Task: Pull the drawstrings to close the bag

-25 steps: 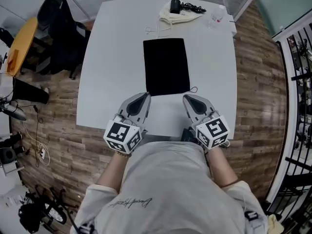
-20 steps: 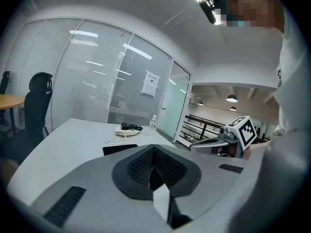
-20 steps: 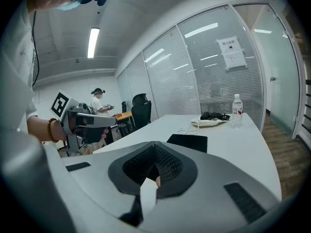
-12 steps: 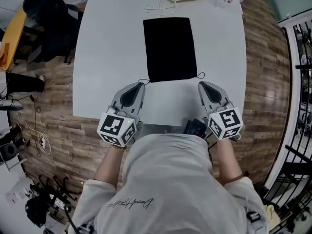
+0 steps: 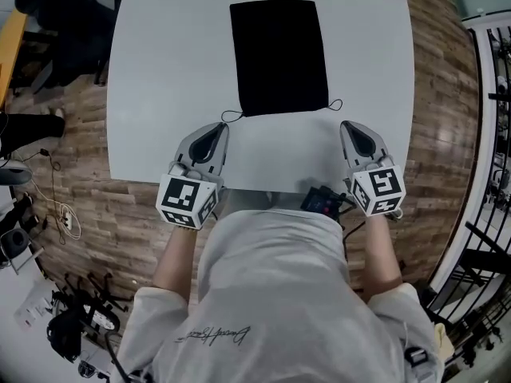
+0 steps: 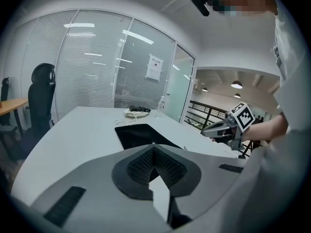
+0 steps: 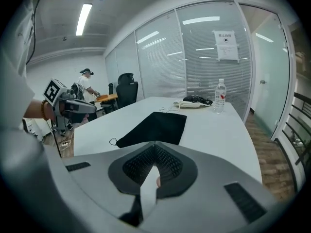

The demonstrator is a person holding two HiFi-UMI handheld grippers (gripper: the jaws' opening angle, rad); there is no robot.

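White surface (image 5: 160, 70) in an office, glass partitions (image 7: 204, 52) at the far side. Black bag (image 5: 279, 54) lay flat mid-surface with its mouth at the near end. The left drawstring loop (image 5: 231, 116) and right drawstring loop (image 5: 336, 104) stuck out at the near corners. Left gripper (image 5: 221, 125) and right gripper (image 5: 349, 124) each sat near one loop, likely for pulling both strings together. Fingers on both were clenched and empty.

The bag (image 5: 279, 54) lies on the table (image 5: 160, 94); left tongs (image 5: 219, 126) before its left corner; right tongs (image 5: 348, 125) before its right.
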